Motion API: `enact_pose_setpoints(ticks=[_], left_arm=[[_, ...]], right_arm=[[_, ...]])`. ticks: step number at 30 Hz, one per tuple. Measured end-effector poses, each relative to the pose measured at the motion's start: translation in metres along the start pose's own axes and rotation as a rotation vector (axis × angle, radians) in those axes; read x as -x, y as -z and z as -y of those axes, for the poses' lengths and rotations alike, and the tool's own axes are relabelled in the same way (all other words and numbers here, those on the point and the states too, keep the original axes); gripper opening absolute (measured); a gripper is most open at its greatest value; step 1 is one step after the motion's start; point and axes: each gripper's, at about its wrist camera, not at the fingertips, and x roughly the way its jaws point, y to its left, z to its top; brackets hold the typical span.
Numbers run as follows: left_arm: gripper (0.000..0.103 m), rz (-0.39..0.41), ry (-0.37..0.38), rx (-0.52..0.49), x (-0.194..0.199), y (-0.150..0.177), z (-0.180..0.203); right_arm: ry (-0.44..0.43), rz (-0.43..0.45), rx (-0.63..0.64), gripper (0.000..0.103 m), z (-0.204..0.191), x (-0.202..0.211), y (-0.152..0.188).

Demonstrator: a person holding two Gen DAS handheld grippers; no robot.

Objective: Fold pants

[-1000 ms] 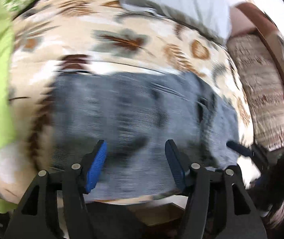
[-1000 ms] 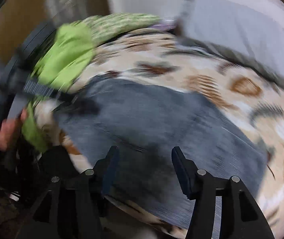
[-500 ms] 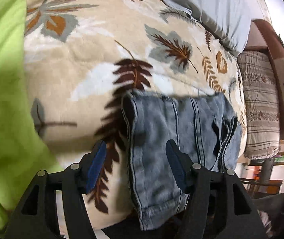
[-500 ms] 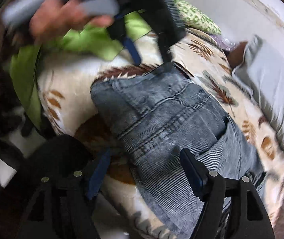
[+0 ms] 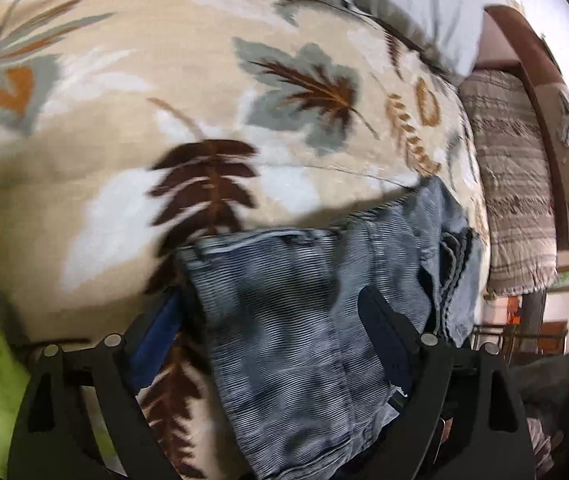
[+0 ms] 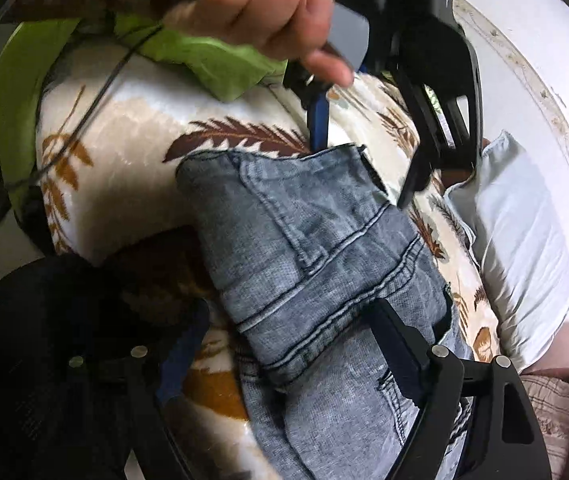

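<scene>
Grey-blue jeans (image 5: 304,320) lie folded in a thick bundle on a leaf-patterned bedspread (image 5: 164,92). My left gripper (image 5: 270,328) hangs low over one end of the bundle, its jaws opening. The denim lies between the blue pads (image 5: 160,328), which do not press it. In the right wrist view the jeans (image 6: 304,240) run from the middle down to the bottom edge. My right gripper (image 6: 288,346) straddles them, jaws opening, with nothing gripped. At the far end of the bundle the left gripper (image 6: 366,156) shows from outside, held by a hand (image 6: 268,12).
A bright green cloth (image 6: 204,60) lies on the bed to one side of the jeans. A pale grey pillow (image 6: 524,248) rests at the head of the bed. A striped quilt (image 5: 512,184) and a brown frame stand beyond the bed's edge.
Both grippers have dropped closer to the jeans and their jaws have spread wider. The right view has rolled and now looks along the bundle toward the left gripper.
</scene>
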Motion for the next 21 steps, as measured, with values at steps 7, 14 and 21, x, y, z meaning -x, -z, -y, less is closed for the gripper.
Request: enact_pose_setpoints(ticks=[7,14,21], left_arm=[[0.052,-0.029,0.066,-0.031,-0.007,0.001,0.012],[0.022,-0.003,0.016,-0.042,-0.003,0.009,0.022],[0.020,0.044,0.022,-0.023,0.019,0.012,0.038]], right_arm=[[-0.012,0.010,-0.034,0.064,0.010,0.003,-0.002],[-0.074,0.025,-0.071,0.034,0.020,0.014,-0.001],[-0.106,0.075,-0.161,0.027,0.038,0.040,0.002]])
